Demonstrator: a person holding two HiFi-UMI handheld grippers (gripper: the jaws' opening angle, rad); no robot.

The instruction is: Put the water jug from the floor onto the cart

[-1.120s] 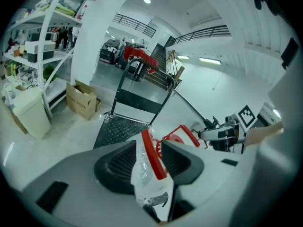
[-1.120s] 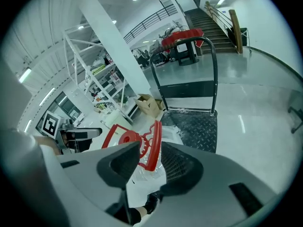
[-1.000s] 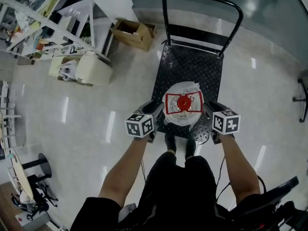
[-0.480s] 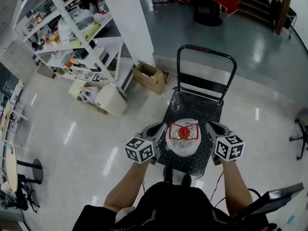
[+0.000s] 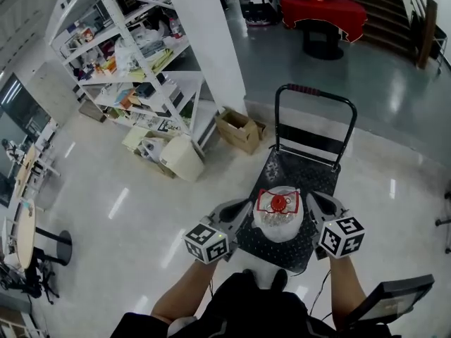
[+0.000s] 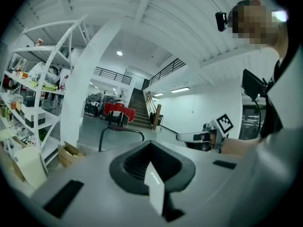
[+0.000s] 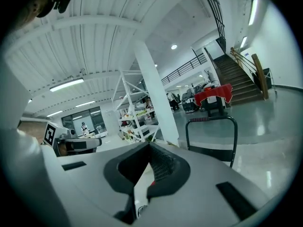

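Water jug [image 5: 278, 217] stands upright on the cart [image 5: 310, 178], toward the 6 o'clock end of its deck; the placing looks done, and only backing away seems left; left gripper [image 5: 239, 208] at the jug's 9 o'clock and right gripper [image 5: 317, 203] at its 3 o'clock flank it; both pairs of jaws have just been closing and meet on nothing; the jug is red-capped and clear, its fill unreadable; the open cardboard box [image 5: 239, 129] at the cart's 10 o'clock hides its contents.

Red-capped clear water jug [image 5: 280, 218], black diamond-plate cart [image 5: 317, 180]
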